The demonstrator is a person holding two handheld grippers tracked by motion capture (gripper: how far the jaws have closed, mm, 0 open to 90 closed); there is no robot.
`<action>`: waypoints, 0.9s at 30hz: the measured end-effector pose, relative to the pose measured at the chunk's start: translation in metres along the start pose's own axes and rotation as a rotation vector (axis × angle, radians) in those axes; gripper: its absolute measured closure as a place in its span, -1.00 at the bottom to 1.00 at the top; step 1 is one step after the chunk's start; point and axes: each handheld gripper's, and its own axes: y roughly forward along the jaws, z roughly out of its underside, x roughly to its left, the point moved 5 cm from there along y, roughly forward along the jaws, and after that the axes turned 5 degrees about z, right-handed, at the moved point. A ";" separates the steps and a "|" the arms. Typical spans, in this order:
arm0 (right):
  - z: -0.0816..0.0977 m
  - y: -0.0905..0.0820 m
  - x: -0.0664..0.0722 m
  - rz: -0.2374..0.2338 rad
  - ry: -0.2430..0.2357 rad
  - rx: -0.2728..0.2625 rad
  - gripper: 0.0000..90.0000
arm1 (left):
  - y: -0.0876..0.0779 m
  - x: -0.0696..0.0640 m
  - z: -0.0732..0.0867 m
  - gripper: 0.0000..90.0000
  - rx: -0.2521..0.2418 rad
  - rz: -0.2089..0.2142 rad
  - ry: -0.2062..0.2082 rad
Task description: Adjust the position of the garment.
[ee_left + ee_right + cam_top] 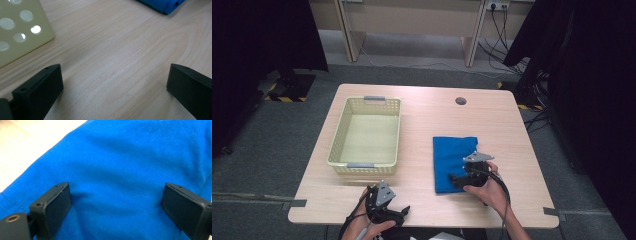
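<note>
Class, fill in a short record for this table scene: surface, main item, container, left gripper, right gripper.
surface: wooden table
main item: folded blue cloth, lying flat right of centre
container: pale yellow basket, left of the cloth
left gripper: open above bare wood, near the table's front edge
right gripper: open over the cloth, jaws wide

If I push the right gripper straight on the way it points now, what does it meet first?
Most likely the folded blue cloth: the right gripper has its jaws spread wide right over it, nothing between. Whether the tips already touch the fabric I cannot tell.
</note>
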 end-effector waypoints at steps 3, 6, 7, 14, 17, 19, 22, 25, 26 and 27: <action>-0.003 0.003 0.001 0.003 0.004 -0.004 -0.80 | 0.000 0.000 0.000 -1.00 0.001 0.000 0.000; -0.006 0.006 0.003 0.007 0.014 -0.005 -0.80 | 0.000 0.000 0.000 -1.00 0.000 0.000 0.000; -0.007 0.007 0.003 0.009 0.010 -0.008 -0.80 | 0.000 0.000 0.000 -1.00 0.001 0.000 0.000; -0.011 0.012 0.007 0.013 0.020 -0.012 -0.81 | 0.000 0.000 0.000 -1.00 -0.003 -0.001 0.000; -0.012 0.012 0.007 0.011 0.018 -0.017 -0.82 | 0.000 0.000 0.000 -1.00 -0.003 -0.001 0.000; -0.012 0.011 0.007 0.002 0.016 -0.021 -0.82 | 0.000 0.000 0.000 -1.00 -0.004 -0.001 0.000; -0.012 0.005 0.006 -0.020 0.014 -0.041 -0.82 | 0.000 0.000 0.000 -1.00 -0.004 -0.001 0.000; -0.012 -0.003 0.003 -0.023 0.013 -0.065 -0.82 | 0.000 0.000 0.000 -1.00 -0.004 0.000 0.000; -0.012 -0.006 0.002 -0.025 0.014 -0.071 -0.82 | 0.000 0.000 0.000 -1.00 -0.004 0.000 0.000; -0.011 -0.008 0.001 -0.025 0.014 -0.077 -0.82 | 0.000 0.000 0.000 -1.00 -0.004 0.000 0.000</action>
